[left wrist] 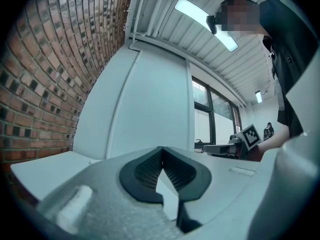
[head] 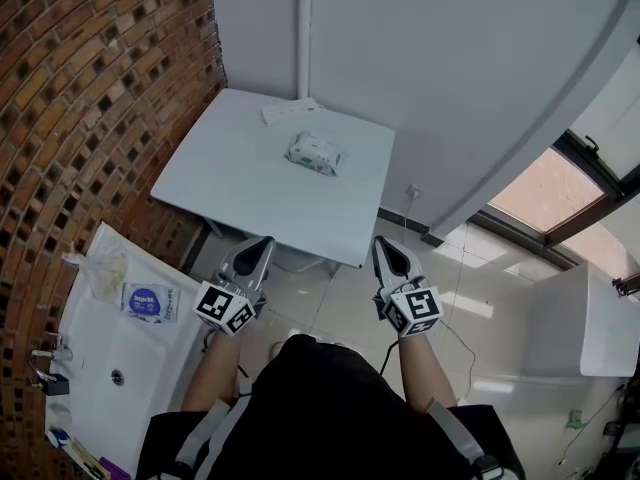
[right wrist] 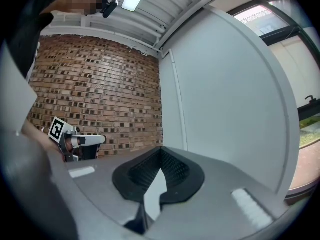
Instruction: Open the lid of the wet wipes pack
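The wet wipes pack lies on the pale square table, toward its far side, with its lid down. My left gripper is shut and empty, held just short of the table's near edge. My right gripper is also shut and empty, off the table's near right corner above the floor. In the left gripper view the left gripper has its ribbed pads together, and the right gripper appears at the right. In the right gripper view the right gripper has closed pads, with the left gripper at the left. Neither gripper view shows the pack.
A white power strip lies at the table's far edge. A brick wall runs along the left, with a white sink counter holding a packet below it. A grey wall stands behind the table; a cable trails over the tiled floor.
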`<state>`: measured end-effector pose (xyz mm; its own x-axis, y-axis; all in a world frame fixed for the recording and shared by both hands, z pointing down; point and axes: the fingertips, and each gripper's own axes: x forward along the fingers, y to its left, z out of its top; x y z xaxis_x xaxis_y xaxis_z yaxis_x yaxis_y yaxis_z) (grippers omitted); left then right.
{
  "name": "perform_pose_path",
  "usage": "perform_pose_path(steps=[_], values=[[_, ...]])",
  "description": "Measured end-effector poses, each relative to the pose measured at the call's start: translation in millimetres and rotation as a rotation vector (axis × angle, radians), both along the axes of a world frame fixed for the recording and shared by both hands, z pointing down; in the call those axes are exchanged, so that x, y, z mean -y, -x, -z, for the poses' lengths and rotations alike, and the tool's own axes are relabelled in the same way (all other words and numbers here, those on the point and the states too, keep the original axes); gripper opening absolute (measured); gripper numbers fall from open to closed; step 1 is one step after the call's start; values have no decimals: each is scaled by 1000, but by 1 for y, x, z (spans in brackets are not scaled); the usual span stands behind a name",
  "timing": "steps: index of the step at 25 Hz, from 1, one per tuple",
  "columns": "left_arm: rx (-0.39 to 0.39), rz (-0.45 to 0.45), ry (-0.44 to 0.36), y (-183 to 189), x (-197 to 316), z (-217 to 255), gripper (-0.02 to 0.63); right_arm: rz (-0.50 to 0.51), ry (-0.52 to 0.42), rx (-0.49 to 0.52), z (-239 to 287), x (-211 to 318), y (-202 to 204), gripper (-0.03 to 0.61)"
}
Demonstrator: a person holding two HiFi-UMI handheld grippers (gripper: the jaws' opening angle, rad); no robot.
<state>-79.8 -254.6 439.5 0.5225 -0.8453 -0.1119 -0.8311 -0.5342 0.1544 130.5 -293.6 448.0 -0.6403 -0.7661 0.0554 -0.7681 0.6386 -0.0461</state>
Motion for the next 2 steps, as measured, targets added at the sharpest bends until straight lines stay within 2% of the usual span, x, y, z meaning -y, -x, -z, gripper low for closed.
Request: perform_pose_path(steps=[2], values=[[6,-4,3,-3,2,0,2,-5,1,1,1,1,-3,6]])
